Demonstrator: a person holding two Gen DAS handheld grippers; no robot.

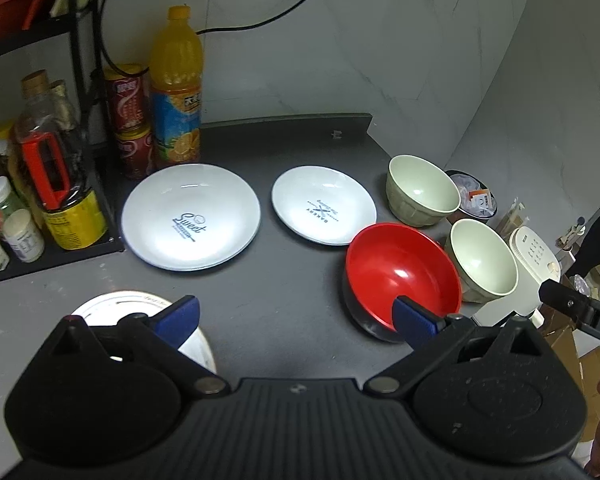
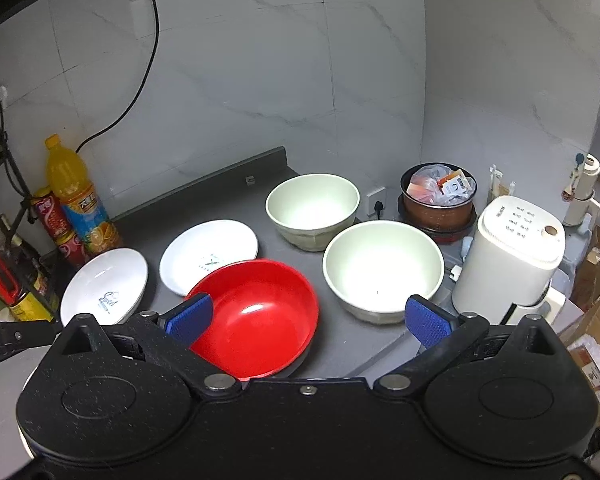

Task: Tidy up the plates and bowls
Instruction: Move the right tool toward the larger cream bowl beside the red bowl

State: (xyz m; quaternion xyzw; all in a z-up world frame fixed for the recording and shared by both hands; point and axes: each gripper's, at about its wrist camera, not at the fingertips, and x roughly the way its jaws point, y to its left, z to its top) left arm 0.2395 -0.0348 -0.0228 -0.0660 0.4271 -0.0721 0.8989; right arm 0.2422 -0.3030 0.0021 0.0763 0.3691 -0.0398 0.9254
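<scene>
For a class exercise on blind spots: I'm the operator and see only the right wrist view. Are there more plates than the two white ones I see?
Observer: Yes, a third white plate lies beneath the left gripper.
Operator: Is that gripper holding it?
Observer: No, its jaws stand open, gripping nothing.
Operator: What is printed on the plate by the red bowl?
Observer: The smaller plate beside the red bowl reads BAKERY.

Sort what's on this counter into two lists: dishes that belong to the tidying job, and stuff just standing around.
For the job: "Sweet" plate, "Bakery" plate, third plate under the left gripper, red bowl, far green bowl, near green bowl.

Just standing around: juice bottle, red cans, oil bottle, white appliance, brown pot.
</scene>
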